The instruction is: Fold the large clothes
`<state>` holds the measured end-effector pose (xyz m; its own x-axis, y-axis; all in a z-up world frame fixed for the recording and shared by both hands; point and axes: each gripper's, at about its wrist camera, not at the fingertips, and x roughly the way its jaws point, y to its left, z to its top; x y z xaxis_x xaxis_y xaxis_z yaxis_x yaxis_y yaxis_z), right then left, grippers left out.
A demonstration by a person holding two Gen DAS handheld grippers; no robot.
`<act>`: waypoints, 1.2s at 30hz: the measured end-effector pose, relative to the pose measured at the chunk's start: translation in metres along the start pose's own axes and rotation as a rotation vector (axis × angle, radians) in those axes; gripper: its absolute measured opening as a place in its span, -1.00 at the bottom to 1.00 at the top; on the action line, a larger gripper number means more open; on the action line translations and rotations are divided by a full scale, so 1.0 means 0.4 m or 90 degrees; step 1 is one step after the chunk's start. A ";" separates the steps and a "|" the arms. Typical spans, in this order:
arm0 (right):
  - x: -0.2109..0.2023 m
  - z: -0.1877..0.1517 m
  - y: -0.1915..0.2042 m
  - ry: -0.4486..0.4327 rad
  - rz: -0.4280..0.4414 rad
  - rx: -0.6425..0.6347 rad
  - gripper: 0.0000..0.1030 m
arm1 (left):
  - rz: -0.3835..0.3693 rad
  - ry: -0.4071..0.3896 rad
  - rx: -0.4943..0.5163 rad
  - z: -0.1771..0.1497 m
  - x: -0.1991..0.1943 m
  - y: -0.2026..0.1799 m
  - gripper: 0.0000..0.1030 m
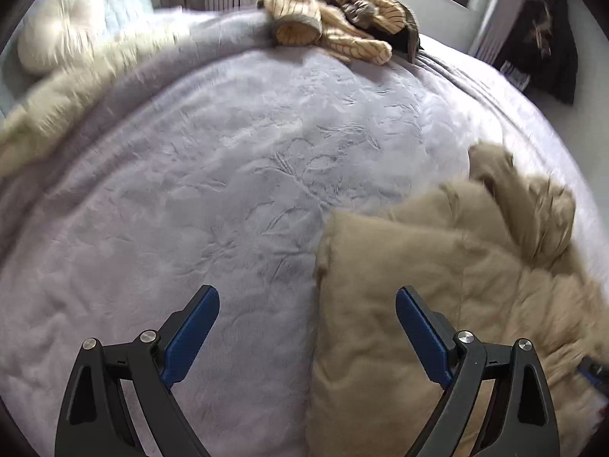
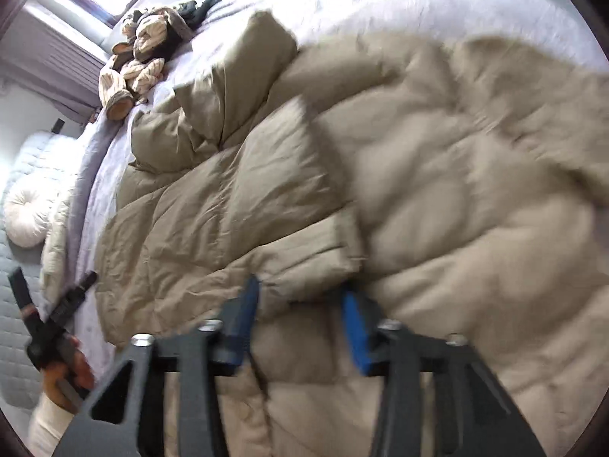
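The right half of the tan puffer coat (image 2: 475, 190) smears into motion blur in the right wrist view, so its seams cannot be read there, and its lower part runs out of the picture. The right gripper (image 2: 300, 323) blocks the coat's near edge; whether the jaws pinch fabric cannot be told. In the left wrist view the cream cushion (image 1: 57, 34) and fluffy throw (image 1: 76, 87) are blurred. The dark heap (image 1: 540, 42) beside the bed is too dim to identify.
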<state>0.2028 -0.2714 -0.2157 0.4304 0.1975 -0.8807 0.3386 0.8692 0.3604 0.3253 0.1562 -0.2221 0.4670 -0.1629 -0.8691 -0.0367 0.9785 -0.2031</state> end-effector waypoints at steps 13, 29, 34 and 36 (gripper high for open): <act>0.110 0.011 -0.015 0.036 0.034 0.039 -0.77 | -0.079 -0.085 0.107 0.034 -0.044 -0.112 -0.74; 0.062 0.005 -0.019 0.051 0.021 0.013 -0.37 | 0.098 -0.101 0.118 0.072 -0.050 -0.044 -0.73; -0.049 0.007 -0.027 -0.047 -0.025 0.003 -0.42 | 0.011 -0.032 0.127 0.000 -0.052 -0.070 -0.73; -0.058 0.015 -0.016 -0.058 -0.014 -0.012 -0.59 | 0.020 -0.009 0.141 -0.047 -0.019 -0.095 -0.73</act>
<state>0.1958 -0.2842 -0.1958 0.4977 0.1367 -0.8565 0.3333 0.8816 0.3343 0.3065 0.1178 -0.2165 0.4807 -0.1310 -0.8670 0.1425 0.9873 -0.0702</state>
